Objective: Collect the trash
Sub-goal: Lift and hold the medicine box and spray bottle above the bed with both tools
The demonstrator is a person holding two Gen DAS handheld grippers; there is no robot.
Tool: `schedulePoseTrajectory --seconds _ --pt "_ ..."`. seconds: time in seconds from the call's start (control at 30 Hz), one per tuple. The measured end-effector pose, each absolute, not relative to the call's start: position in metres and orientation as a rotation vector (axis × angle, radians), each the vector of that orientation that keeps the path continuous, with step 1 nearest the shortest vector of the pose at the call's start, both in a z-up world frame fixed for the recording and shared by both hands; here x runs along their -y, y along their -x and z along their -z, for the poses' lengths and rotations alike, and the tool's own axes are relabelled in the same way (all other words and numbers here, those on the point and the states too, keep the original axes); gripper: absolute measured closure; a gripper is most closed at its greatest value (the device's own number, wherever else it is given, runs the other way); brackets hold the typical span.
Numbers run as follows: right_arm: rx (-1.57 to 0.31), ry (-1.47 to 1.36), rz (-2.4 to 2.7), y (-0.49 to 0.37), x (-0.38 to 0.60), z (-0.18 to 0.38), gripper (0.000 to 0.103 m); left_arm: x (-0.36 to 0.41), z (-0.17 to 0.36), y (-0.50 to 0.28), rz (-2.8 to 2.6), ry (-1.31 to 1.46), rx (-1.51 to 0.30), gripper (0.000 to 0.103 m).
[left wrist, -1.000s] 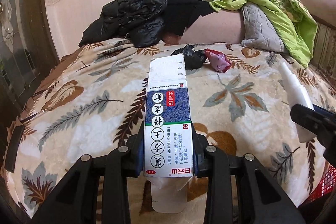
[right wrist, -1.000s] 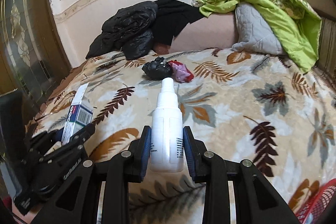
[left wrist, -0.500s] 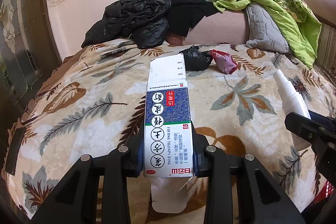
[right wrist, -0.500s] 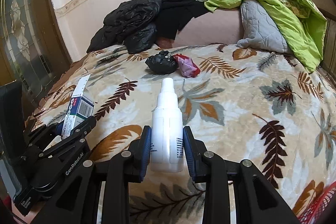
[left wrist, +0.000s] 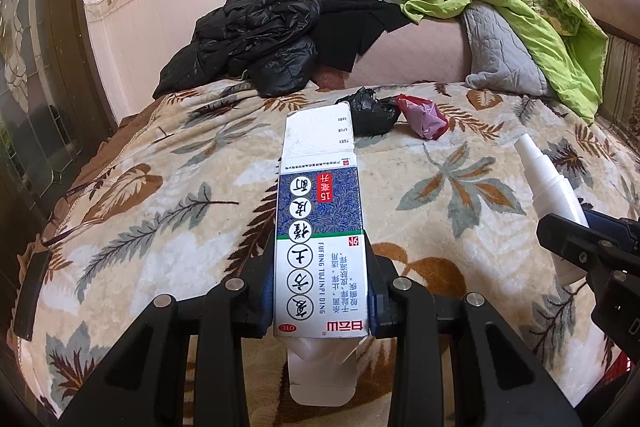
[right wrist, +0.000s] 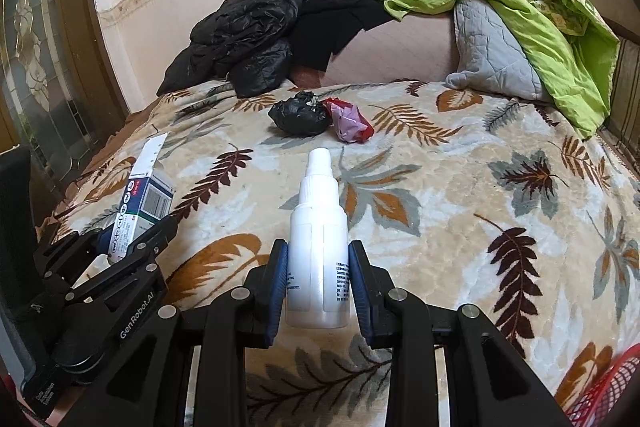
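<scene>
A: Trash status? Medicine carton (left wrist: 320, 247) pinched in left gripper (left wrist: 320, 301), spray bottle (right wrist: 319, 247) in right gripper (right wrist: 318, 287), both above the bed (right wrist: 460, 227).

B: Carton's probably light, crushable. Grip its sides gently.

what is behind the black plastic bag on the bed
Behind the black plastic bag the leaf-print blanket runs back to a black puffer jacket heaped against the wall. The pink and red wrapper lies beside it; the blanket directly behind is covered.

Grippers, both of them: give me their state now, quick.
Left gripper: closed on the medicine box.
Right gripper: closed on the white spray bottle.
</scene>
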State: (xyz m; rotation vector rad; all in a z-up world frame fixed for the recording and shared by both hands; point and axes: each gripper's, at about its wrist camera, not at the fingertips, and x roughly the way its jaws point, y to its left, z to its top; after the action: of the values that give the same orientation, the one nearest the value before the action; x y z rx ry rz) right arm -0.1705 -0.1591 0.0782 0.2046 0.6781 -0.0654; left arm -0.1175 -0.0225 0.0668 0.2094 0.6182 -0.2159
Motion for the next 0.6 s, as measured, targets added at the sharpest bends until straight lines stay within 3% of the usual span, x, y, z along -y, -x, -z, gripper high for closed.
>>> schedulePoseTrajectory --seconds 0.6 --pt "-0.686 -0.164 0.129 0.1683 0.1613 -0.0767 0.071 0.0182 -0.0669 0.1155 0.220 -0.191 -0.627 0.070"
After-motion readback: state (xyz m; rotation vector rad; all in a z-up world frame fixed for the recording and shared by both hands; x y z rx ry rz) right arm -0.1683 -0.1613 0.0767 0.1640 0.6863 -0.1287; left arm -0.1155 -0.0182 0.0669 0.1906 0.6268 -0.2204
